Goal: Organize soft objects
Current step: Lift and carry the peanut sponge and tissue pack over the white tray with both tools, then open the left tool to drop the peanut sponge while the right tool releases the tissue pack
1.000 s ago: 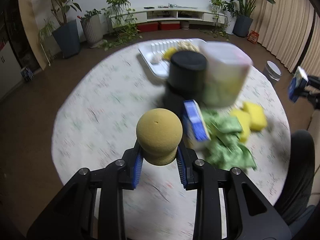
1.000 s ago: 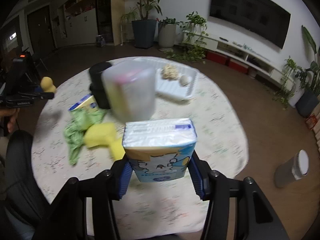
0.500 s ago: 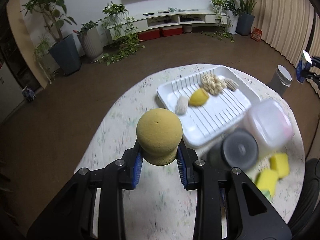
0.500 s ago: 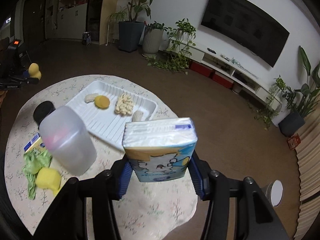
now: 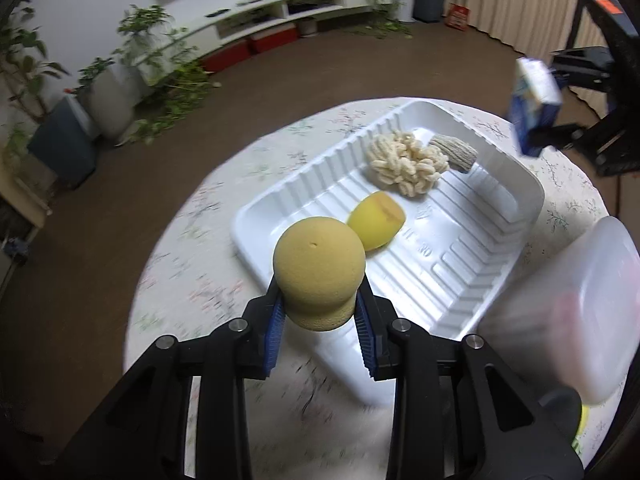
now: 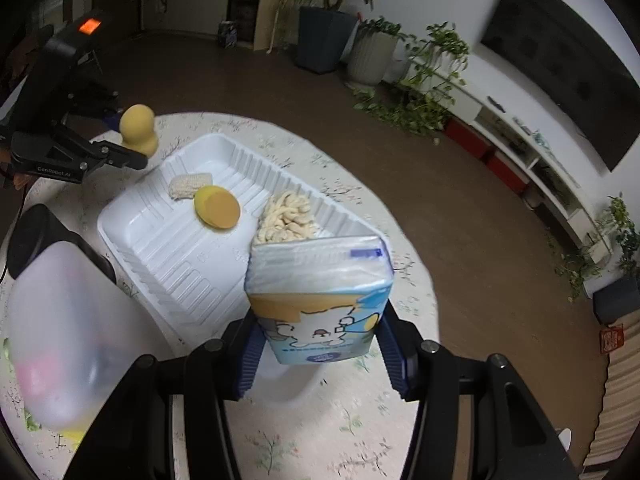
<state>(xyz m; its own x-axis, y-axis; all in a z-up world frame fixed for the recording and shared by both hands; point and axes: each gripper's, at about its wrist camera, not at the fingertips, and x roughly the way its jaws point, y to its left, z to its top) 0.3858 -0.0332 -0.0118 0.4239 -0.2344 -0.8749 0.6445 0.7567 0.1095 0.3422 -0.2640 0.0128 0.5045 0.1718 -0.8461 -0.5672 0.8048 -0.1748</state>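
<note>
— Over the round table, what does the left gripper carry?

— A tan gourd-shaped sponge, clamped at its narrow base between the blue pads. It hangs above the white ribbed tray, at the tray's 7 o'clock corner in the left wrist view.

— And the right gripper?

— It is clenched on a tissue pack with a cartoon cat, held upright over the tray's near end.

— What lies in the tray?

— A yellow round sponge near the middle, a cream noodle-like mop head at 1 o'clock from it, and a woven beige pad just beyond, touching the mop head.

— Anything beside the tray?

— A frosted plastic tub at 4 o'clock, blurred, with a black cylinder behind it in the right wrist view.
</note>
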